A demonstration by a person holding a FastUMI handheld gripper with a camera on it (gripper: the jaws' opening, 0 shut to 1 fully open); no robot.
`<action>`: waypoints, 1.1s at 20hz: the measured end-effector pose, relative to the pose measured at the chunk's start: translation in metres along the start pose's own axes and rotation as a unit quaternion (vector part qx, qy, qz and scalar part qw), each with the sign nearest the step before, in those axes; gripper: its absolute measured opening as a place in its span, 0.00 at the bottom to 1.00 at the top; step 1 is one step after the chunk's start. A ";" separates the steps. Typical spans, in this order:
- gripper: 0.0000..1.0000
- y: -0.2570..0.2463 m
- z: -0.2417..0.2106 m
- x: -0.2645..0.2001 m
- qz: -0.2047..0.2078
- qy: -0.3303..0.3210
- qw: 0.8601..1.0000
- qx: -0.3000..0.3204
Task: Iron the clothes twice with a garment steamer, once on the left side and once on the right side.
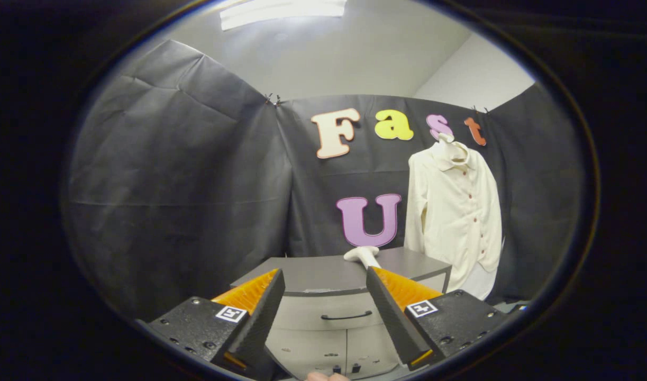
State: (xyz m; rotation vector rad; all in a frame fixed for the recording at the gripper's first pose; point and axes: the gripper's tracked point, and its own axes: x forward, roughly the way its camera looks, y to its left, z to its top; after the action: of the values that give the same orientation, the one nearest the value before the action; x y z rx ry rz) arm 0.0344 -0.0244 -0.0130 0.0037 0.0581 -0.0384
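The gripper (326,296) hangs with its fingers spread wide apart and nothing between them, aimed at a grey cabinet. The steamer (362,254), a pale object lying on the counter (312,275) just beyond the right finger, is only partly visible, so I cannot tell which way its handle points. The shirt (454,211), cream with dark buttons, hangs against the booth wall behind the counter's right end, well apart from the gripper.

The step in hand looks like reaching for the steamer. To do it well, I would bring the gripper forward and slightly right so the handle sits squarely between the fingers before closing, keeping low enough to clear the counter edge.

The counter is smooth and grey, with a drawer (344,316) and doors below. Dark cloth walls surround it; a ceiling light (281,11) glows overhead.
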 end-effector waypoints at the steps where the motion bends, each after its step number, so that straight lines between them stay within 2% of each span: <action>1: 0.94 -0.002 -0.001 0.005 0.000 0.003 1.000 -0.002; 7: 0.94 -0.018 -0.008 0.033 -0.004 0.015 1.000 -0.024; 12: 0.95 -0.039 -0.014 0.079 -0.008 0.023 0.999 -0.023; 16: 0.95 -0.058 -0.033 0.119 -0.011 0.054 0.998 -0.017; 22: 0.95 -0.079 -0.055 0.169 -0.019 0.098 0.994 -0.044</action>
State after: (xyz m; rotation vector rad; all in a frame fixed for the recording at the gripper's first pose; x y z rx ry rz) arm 0.1964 -0.1092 -0.0780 -0.0813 0.2562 -0.0728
